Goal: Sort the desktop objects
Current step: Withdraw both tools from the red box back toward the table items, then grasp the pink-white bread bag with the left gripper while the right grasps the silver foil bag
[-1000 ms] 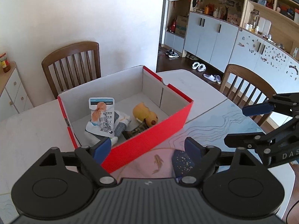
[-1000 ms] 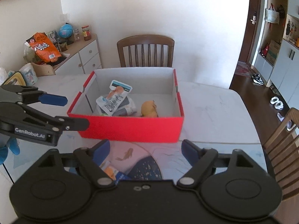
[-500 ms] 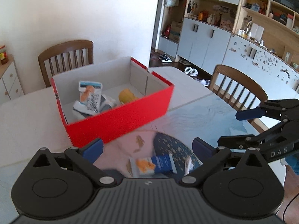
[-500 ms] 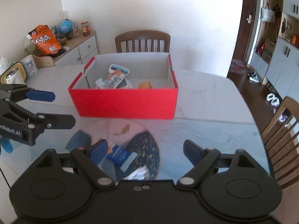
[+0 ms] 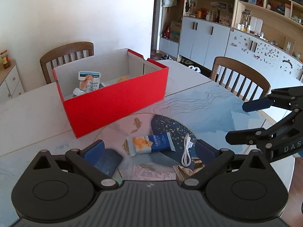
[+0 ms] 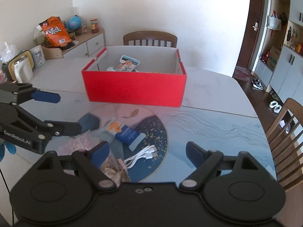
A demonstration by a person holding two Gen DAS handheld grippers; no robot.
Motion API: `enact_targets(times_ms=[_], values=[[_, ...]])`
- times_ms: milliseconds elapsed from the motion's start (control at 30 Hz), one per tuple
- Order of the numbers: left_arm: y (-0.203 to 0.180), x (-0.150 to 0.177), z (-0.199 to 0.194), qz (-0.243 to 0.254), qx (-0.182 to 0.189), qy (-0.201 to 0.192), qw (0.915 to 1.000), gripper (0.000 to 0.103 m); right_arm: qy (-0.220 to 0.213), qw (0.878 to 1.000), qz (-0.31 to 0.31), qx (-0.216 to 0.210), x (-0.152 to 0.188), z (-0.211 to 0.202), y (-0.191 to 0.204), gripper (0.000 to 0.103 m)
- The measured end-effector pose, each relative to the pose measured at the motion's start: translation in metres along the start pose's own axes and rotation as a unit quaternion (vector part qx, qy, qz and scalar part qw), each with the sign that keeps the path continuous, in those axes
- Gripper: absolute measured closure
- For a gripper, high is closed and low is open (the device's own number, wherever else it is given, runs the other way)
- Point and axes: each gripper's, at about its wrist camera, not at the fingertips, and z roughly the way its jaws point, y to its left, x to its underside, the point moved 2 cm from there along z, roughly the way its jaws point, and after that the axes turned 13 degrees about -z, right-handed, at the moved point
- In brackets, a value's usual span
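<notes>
A red box (image 5: 115, 102) (image 6: 134, 89) stands on the table with a white pouch (image 5: 89, 82) (image 6: 127, 64) and other items inside. In front of it lie a blue-and-orange snack packet (image 5: 149, 144) (image 6: 126, 132), a coiled white cable (image 5: 186, 153) (image 6: 141, 156), a dark blue pad (image 5: 108, 161) (image 6: 89, 122), a pink packet (image 6: 79, 143) and a crinkled wrapper (image 5: 187, 168) (image 6: 111, 167). My left gripper (image 5: 149, 151) is open and empty above these items. My right gripper (image 6: 147, 151) is open and empty over the cable.
Wooden chairs stand behind the box (image 5: 66, 56) (image 6: 149, 37) and at the table's right side (image 5: 240, 75) (image 6: 287, 124). A sideboard (image 6: 83, 43) with a snack bag and a kettle (image 6: 21, 69) stands at the left. The table edge runs along the right.
Both grippers have pulled back from the box toward the near side. The loose items in front of the box have come into view under them. Both stay open.
</notes>
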Motion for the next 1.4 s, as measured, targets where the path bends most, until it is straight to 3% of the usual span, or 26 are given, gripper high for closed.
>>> enact_targets(times_ms=[267, 1000, 1400], values=[[-0.003, 0.017, 0.001, 0.002, 0.016, -0.004, 0.9999, 0.001, 0.004, 1.0, -0.007, -0.004, 0.016, 0.004, 0.017, 0.015], [0.016, 0.069, 0.02, 0.024, -0.021, -0.021, 0.9993, 0.001, 0.027, 1.0, -0.014, 0.004, 0.044, 0.033, 0.057, 0.019], [0.022, 0.078, 0.033, 0.029, 0.0, -0.008, 0.9996, 0.001, 0.041, 0.999, -0.026, -0.014, 0.051, 0.047, 0.059, 0.022]])
